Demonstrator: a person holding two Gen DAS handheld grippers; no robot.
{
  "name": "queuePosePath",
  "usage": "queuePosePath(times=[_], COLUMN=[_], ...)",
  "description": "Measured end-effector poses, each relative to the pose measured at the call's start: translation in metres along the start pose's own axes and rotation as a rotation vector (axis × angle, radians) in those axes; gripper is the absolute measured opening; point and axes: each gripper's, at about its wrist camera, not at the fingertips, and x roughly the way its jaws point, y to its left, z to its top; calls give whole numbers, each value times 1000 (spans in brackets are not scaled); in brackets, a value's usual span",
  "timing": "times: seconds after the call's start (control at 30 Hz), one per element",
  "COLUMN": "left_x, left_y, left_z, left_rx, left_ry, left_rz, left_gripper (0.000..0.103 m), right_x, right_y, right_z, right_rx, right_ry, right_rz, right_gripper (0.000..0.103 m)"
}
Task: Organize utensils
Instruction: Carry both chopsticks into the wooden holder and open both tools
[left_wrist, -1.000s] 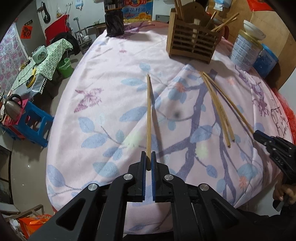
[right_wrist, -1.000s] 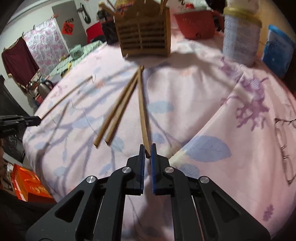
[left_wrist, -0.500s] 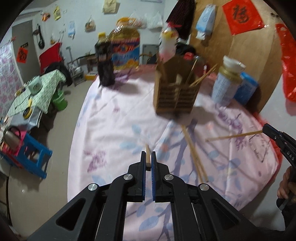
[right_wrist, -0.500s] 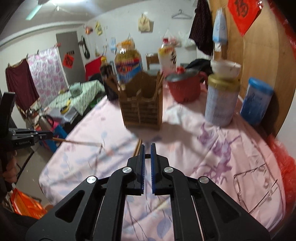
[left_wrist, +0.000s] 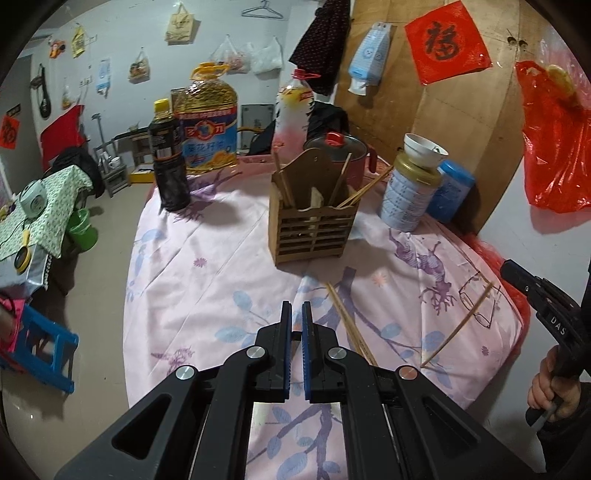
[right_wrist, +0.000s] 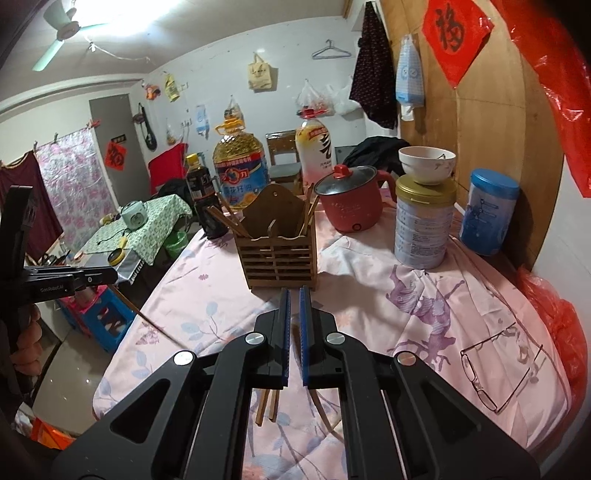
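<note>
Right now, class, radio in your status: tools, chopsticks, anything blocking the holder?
Both shut: left tool on left chopstick, right tool on right chopstick. Two loose chopsticks on the cloth. Wooden holder ahead, nothing blocking it.

Your own left gripper (left_wrist: 294, 325) is hiding the chopstick it is gripping; only a dark sliver is showing between the blue pads. In the right wrist view, the right gripper (right_wrist: 294, 314) is covering most of the loose chopsticks (right_wrist: 266, 406) lying beneath it, so you are probably seeing just their ends. The left edge is cutting off your left hand (right_wrist: 26, 347), and the holder (right_wrist: 280, 247) is concealing its chopsticks' lower halves.
</note>
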Motion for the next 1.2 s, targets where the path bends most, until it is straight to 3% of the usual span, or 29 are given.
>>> queuePosePath(times=[0.13,0.43,0.67,0.8,0.97,1.1,1.13,1.17,1.2], left_x=[4,28,24,21,18,18,19,20,20], left_y=[-5,-2,18,28,34,38,38,38,38], left_z=[13,19,19,16,12,13,13,14,14], left_rx=[20,-47,-135,-180,-214,-232,-234,-235,-234], left_ry=[-9,30,34,36,37,36,36,36,37], left_rz=[-16,12,72,106,140,150,149,149,147], left_gripper=[5,5,5,5,5,5,5,5,5], right_x=[6,99,191,240,279,295,297,294,289], right_y=[-1,-3,39,58,71,76,77,77,77], right_z=[9,-18,-32,-35,-41,-48,-50,-49,-46], right_rx=[-22,-97,-216,-282,-374,-419,-426,-424,-416], right_ry=[2,328,523,615,699,728,727,715,694], right_rz=[8,161,311,320,302,275,266,264,267], right_gripper=[5,15,19,20,30,28,21,7,7])
